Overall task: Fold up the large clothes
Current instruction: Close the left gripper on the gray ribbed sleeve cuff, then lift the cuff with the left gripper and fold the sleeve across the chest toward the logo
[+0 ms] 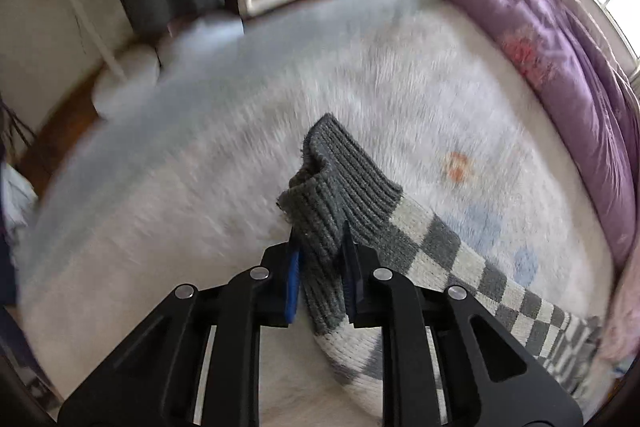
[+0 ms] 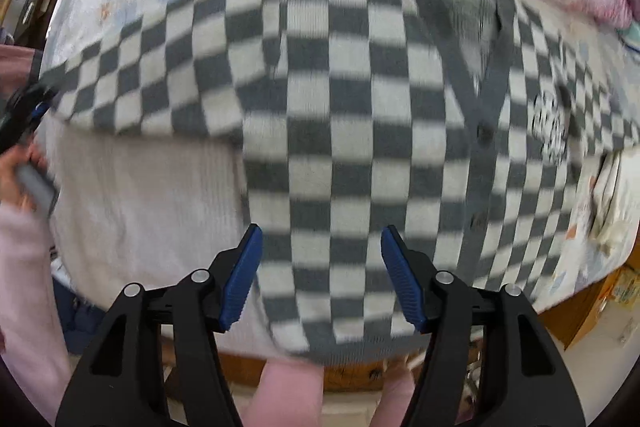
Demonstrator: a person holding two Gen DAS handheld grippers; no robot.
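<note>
On the bed (image 1: 248, 131), checkered cardigan (image 2: 344, 115) spread flat, sleeve stretched sideways. Left gripper (image 1: 320, 259) jaws pinched on the grey ribbed cuff (image 1: 332, 179), probably to fold the sleeve inward. Right gripper (image 2: 320, 275) jaws apart, empty, poised above the hem.

Checkered cardigan (image 2: 328, 115) on white bed (image 1: 200, 187)

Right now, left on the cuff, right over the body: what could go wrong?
1. The left gripper pinches only the grey ribbed cuff; the thick knit may slip out on a pull.
2. The right gripper hangs open over the checkered cardigan; closing there may snag the white blanket too.
</note>
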